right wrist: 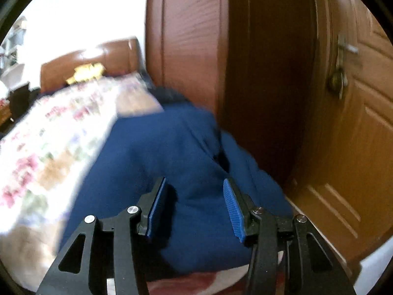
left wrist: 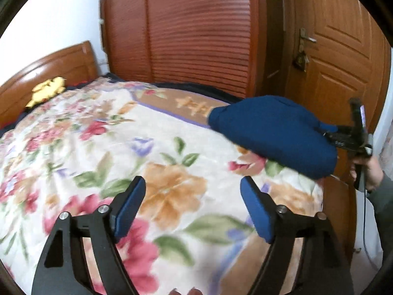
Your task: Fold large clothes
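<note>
Left gripper (left wrist: 192, 209) sits low-centre in the left wrist view, jaws spread wide w/ nothing between them, just the floral blanket (left wrist: 98, 147) of the bed showing under the blue pads (left wrist: 131, 207).

The blue garment (left wrist: 272, 135), the task's item, is bunched into a rounded heap at mid-right of that frame, lying on the blanket near the bed's corner. Just beside it, at the right edge, is the right gripper (left wrist: 343, 137), held by a hand (left wrist: 368, 172) w/ a grey sleeve (left wrist: 383, 196) below it.

In the right wrist view the right gripper (right wrist: 194, 209) is at lower centre, jaws partly apart. The garment (right wrist: 172, 152) fills the middle of the frame behind and between the pads (right wrist: 234, 211), but they don't look pressed on it; cloth sits slack there. View is blurry, so can't tell if a tip touches fabric.

Bkgd: wooden headboard (left wrist: 49, 73) at upper left w/ a yellow plush toy (left wrist: 48, 91) in front of it, a slatted wardrobe (left wrist: 184, 29) top centre, a panelled door (left wrist: 343, 61) w/ a metal handle (left wrist: 307, 38) at upper right.
</note>
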The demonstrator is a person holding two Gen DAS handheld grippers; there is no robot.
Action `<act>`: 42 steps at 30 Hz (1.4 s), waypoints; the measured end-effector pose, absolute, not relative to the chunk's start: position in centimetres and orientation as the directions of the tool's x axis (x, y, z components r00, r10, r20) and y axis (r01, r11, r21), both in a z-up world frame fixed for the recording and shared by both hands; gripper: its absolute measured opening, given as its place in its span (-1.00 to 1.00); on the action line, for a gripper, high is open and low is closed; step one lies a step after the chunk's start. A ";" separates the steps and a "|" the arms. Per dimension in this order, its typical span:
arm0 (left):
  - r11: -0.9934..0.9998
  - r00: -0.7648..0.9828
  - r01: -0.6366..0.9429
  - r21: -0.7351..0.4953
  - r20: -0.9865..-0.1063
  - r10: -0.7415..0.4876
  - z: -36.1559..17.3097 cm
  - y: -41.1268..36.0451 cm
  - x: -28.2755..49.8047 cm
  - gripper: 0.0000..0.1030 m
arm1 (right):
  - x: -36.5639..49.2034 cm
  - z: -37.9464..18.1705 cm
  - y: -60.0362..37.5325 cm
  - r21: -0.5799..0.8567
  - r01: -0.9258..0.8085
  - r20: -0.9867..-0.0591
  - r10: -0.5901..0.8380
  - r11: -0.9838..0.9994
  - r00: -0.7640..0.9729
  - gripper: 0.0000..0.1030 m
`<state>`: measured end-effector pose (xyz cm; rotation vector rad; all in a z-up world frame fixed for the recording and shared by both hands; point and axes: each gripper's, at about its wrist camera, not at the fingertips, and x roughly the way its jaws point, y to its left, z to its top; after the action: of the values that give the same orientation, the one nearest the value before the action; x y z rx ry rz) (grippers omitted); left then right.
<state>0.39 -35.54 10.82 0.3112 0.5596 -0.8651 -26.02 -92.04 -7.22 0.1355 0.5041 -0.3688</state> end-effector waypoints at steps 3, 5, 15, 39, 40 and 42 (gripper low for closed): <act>0.648 0.562 0.759 0.060 -0.564 -0.605 11.8 -31.6 -1.0 0.61 | -26.9 -7.8 -93.2 0.092 0.382 -0.498 -0.290 0.919 0.817 -0.05; 0.670 0.590 0.739 0.075 -0.552 -0.589 12.3 -29.3 -1.7 0.62 | -27.2 -6.9 -92.5 0.053 0.391 -0.492 -0.317 0.919 0.811 -0.05; 0.757 0.693 0.648 0.085 -0.478 -0.540 14.2 -20.4 -5.6 0.63 | -29.0 0.0 -82.9 -0.044 0.277 -0.371 -0.273 0.960 0.888 -0.05; 0.976 0.893 0.218 0.020 -0.407 -0.191 4.2 -3.2 -2.8 0.63 | -24.7 -3.2 -56.1 0.102 -0.235 -0.281 0.255 0.967 0.925 0.30; 0.979 0.894 0.205 0.022 -0.411 -0.178 3.7 -2.9 -2.5 0.63 | -24.2 -3.9 -55.7 0.100 -0.239 -0.279 0.258 0.966 0.925 0.30; 0.985 0.902 0.173 0.025 -0.405 -0.148 2.7 -2.2 -2.1 0.63 | -22.5 -5.0 -55.6 0.098 -0.239 -0.275 0.257 0.966 0.926 0.30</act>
<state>-2.13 -2.21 2.68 0.0612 0.4139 -0.1661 -22.54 -55.56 -4.97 0.0627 0.2907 0.2540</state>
